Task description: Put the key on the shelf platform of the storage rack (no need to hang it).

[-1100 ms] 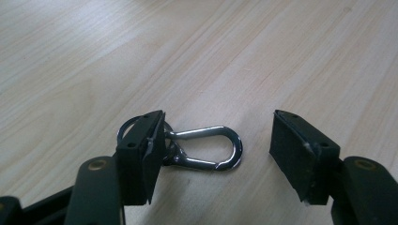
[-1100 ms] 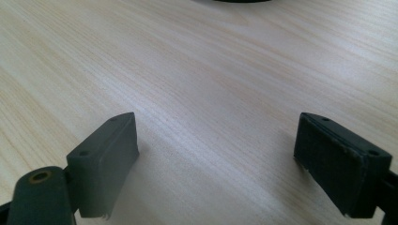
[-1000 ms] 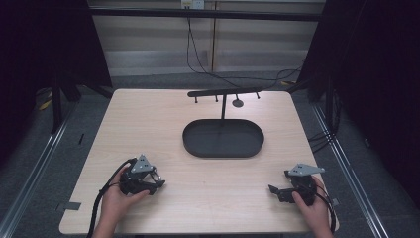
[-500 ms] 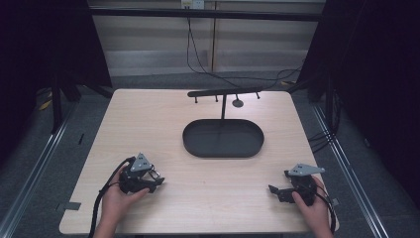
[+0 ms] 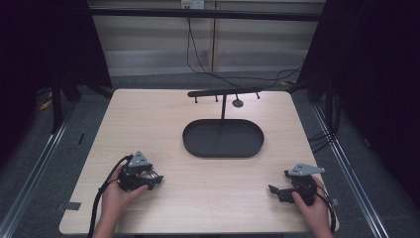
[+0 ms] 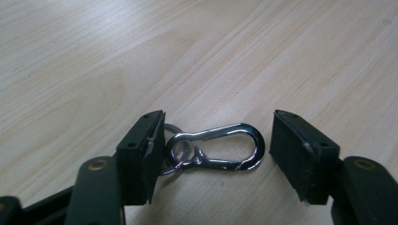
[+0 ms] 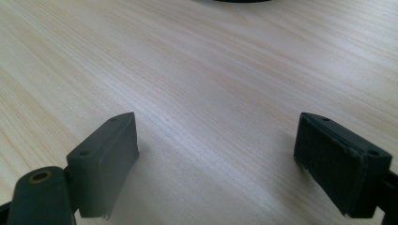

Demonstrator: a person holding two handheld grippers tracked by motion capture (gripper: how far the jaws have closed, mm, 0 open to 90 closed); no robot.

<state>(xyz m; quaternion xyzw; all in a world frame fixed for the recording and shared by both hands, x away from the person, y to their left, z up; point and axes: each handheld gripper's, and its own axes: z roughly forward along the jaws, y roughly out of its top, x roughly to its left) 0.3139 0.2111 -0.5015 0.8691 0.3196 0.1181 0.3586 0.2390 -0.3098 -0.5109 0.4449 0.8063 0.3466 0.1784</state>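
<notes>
The shiny silver metal carabiner clip point(image 6: 220, 147) with a small split ring point(image 6: 177, 151) at one end lies flat on the pale wood-grain tabletop point(image 5: 148, 119), and I see it lying between the two black jaws of my left gripper point(image 6: 213, 154). The ring end sits right against the jaw at the left of the left gripper view — whether it touches I cannot tell — while the rounded end stays just clear of the other jaw. That gripper's jaws are spread wide, not clamped on the clip.

In the high view my left gripper point(image 5: 148, 179) rests low near the tabletop's front-left part, held in my left hand point(image 5: 116, 196). My right gripper point(image 5: 274, 191) sits at the front-right, well apart — its jaws also spread, with bare wood between them. Behind both, mid-table, stands a black oval tray point(image 5: 223, 148) with a thin upright post carrying a crossbar point(image 5: 224, 92) with small pegs.
</notes>
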